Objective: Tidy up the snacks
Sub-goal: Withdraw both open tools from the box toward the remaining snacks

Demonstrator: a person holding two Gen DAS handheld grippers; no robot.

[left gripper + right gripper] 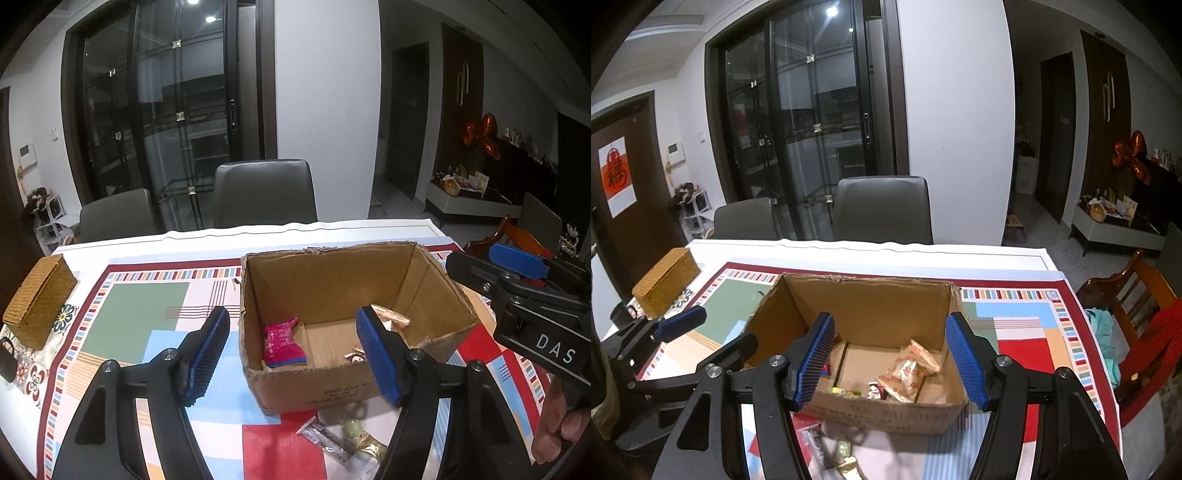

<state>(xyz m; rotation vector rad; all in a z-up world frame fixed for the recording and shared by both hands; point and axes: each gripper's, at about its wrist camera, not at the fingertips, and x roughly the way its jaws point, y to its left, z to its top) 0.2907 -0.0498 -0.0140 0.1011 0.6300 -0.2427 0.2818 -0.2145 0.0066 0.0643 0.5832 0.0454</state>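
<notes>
Cardboard box [332, 384] stands open-topped on the patterned cloth [140, 317], serving as the bin for the snacks. Inside lie a pink packet [282, 341] against the left wall and pale orange-printed packets [908, 365] toward the right, with smaller wrappers on the floor between. Just outside its near wall, more snacks [343, 439] lie loose on the cloth, a clear wrapper and a green-and-gold sweet, likely the ones left to gather.

Both grippers hang above the near edge of the box, tilted down into it. The left gripper [291, 354] has its fingers spread with nothing between them; the right gripper [890, 362] is likewise spread and empty. The loose snacks sit below and nearer than both sets of fingertips. A wicker box [38, 301] rests well apart at the left.
</notes>
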